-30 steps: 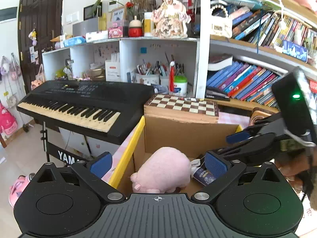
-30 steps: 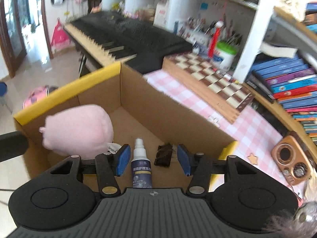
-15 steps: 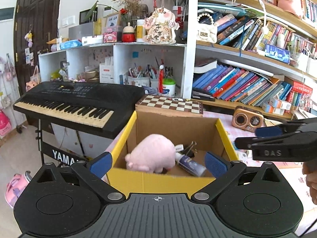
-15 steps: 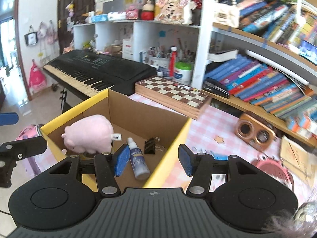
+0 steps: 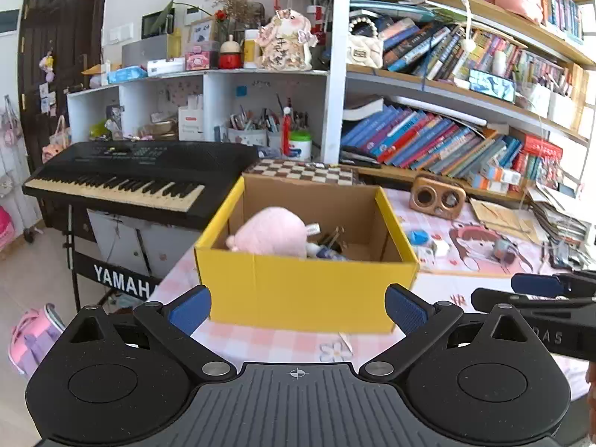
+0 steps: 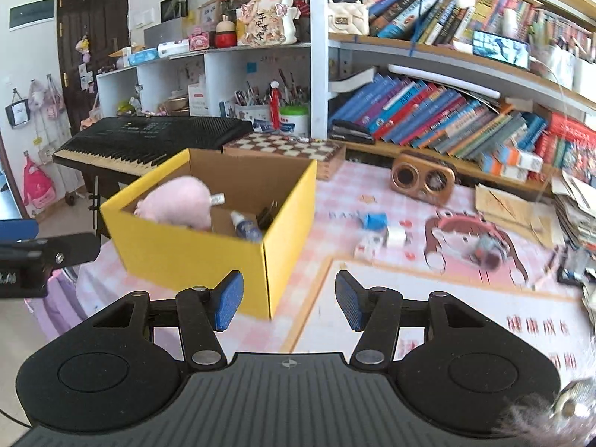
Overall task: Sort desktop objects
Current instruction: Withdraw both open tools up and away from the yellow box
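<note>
A yellow cardboard box [image 5: 305, 290] [image 6: 193, 257] stands on the pink checked tablecloth. Inside lie a pink plush pig [image 5: 270, 232] [image 6: 178, 205], a small spray bottle [image 6: 246, 228] and a black binder clip [image 6: 266, 214]. My left gripper [image 5: 297, 307] is open and empty, in front of the box's near wall. My right gripper [image 6: 288, 300] is open and empty, near the box's right front corner. Small items lie loose on the cloth to the right: a blue piece [image 6: 374, 220], white pieces [image 6: 395, 237] and a small grey object [image 6: 486, 249].
A black keyboard [image 5: 130, 175] stands to the left beyond the table edge. A chessboard box [image 6: 287, 149] and a wooden radio [image 6: 422, 178] sit behind the box. Bookshelves fill the back. Stacked papers [image 6: 573, 205] lie at the far right.
Both grippers have pulled back and away from above the box. The spray bottle now lies in the box, and the whole box front is in view.
</note>
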The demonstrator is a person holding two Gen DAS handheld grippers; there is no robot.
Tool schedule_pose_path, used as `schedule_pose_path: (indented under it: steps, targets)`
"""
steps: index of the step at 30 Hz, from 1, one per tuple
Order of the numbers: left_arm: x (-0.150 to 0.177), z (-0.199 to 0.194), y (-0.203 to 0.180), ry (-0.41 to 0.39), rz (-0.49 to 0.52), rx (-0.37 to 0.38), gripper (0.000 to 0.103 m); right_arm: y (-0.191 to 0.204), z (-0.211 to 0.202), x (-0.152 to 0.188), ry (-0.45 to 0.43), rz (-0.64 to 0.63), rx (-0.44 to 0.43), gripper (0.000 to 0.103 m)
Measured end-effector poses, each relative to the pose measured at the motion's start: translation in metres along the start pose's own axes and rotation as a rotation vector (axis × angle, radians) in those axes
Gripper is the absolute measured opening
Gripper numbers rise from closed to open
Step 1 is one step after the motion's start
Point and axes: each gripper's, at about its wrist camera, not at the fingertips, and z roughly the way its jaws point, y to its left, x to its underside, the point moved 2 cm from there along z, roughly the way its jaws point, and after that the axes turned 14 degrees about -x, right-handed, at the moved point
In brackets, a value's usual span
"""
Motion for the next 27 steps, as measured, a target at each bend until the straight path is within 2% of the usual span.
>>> schedule_pose_path:
  steps: [9, 12, 17, 27]
  targets:
    - [0.025, -0.019, -0.004, 0.019, 0.014, 0.012, 0.101, 0.011, -0.028, 0.036, 0.001, 0.023, 0.039, 0.054]
    - [0.031, -0.023, -0.009, 0.024, 0.025, 0.029, 0.101, 0.013, -0.036, 0.044, -0.005, 0.019, 0.058, 0.058]
    - [0.042, -0.029, -0.021, 0.036, 0.068, 0.064, 0.101, 0.014, -0.045, 0.059, 0.012, 0.028, 0.079, 0.058]
    - [0.055, -0.03, -0.03, 0.083, 0.104, 0.093, 0.101, 0.009, -0.053, 0.073, 0.038, 0.064, 0.103, 0.06]
